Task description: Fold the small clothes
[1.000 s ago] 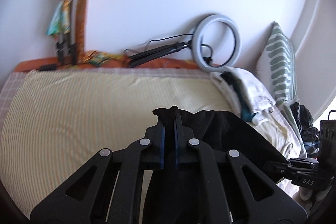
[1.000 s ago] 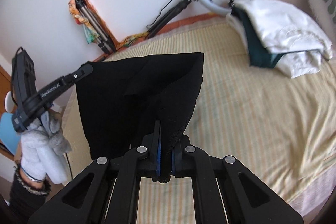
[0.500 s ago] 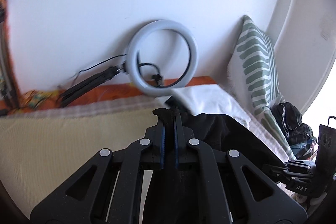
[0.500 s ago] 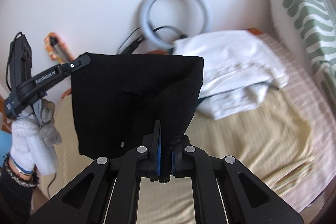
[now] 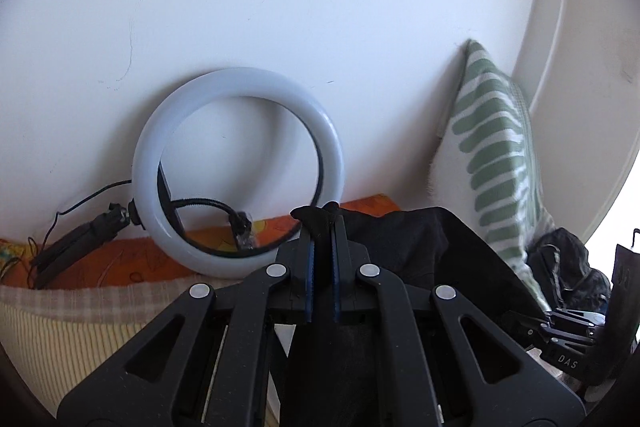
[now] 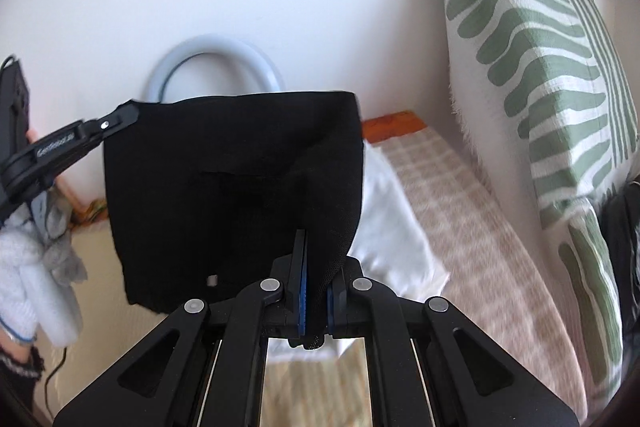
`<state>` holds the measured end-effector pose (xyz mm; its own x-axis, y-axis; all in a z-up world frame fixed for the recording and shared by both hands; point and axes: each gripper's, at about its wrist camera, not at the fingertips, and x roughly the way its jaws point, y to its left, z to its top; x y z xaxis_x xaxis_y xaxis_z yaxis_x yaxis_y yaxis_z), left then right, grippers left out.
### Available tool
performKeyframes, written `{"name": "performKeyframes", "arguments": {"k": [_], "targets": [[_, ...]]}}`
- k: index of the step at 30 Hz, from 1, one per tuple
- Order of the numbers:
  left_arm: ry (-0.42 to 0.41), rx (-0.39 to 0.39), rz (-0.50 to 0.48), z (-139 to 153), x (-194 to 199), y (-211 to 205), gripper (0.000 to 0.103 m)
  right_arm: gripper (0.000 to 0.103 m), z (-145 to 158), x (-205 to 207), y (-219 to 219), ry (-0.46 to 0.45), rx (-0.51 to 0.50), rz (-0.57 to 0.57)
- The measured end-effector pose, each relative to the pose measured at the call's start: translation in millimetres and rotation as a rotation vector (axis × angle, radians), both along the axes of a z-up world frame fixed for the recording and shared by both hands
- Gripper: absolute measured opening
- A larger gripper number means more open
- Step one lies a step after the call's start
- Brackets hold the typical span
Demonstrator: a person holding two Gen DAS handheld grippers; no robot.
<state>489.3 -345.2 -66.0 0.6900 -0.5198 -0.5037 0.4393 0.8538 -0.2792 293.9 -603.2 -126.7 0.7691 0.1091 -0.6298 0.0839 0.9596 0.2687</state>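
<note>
A small black garment [image 6: 236,187] hangs in the air, stretched between both grippers above the bed. My right gripper [image 6: 316,267] is shut on its lower right corner. My left gripper [image 5: 322,227] is shut on another corner, which bunches out past the fingertips; the black cloth [image 5: 420,243] drapes off to the right there. In the right wrist view the left gripper [image 6: 120,117] pinches the garment's upper left corner, held by a white-gloved hand [image 6: 36,267]. In the left wrist view the right gripper [image 5: 568,331] shows at the far right edge.
A white ring light [image 5: 240,171] leans on the wall behind the bed. A green-striped pillow [image 6: 540,87] stands at the right. Folded white clothes [image 6: 388,211] lie on the striped bedsheet [image 6: 480,247]. Dark clothes [image 5: 568,263] are piled beside the pillow.
Both grippers have carried the black garment to the right and up, toward the ring light and pillow. The open bed has slid out of view. Both grips hold.
</note>
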Motion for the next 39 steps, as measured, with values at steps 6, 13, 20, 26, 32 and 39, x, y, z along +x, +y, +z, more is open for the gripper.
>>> {"name": "performKeyframes", "arguments": {"k": [6, 13, 20, 26, 32, 39], "targets": [[0.039, 0.054, 0.068, -33.7, 30.2, -13.2, 0.004, 0.005, -31.6, 41.0, -17.1, 0.039, 0.026, 0.014], [0.066, 0.113, 0.096, -42.8, 34.0, -16.3, 0.037, 0.01, -51.2, 54.2, -21.3, 0.113, 0.022, -0.005], [0.068, 0.128, 0.066, -31.8, 12.5, -5.8, 0.053, 0.038, -45.2, 51.4, -24.4, 0.121, -0.035, -0.068], [0.053, 0.138, 0.051, -10.8, -25.0, 10.3, 0.053, 0.038, -21.7, 38.4, -17.9, 0.085, -0.052, -0.078], [0.027, 0.127, 0.047, 24.4, -76.6, 30.8, 0.053, 0.039, 8.4, 18.4, -2.7, 0.046, -0.076, -0.062], [-0.027, 0.114, 0.053, 72.9, -147.0, 73.5, 0.056, 0.042, 54.6, -24.0, 36.6, -0.019, -0.094, -0.02]]}}
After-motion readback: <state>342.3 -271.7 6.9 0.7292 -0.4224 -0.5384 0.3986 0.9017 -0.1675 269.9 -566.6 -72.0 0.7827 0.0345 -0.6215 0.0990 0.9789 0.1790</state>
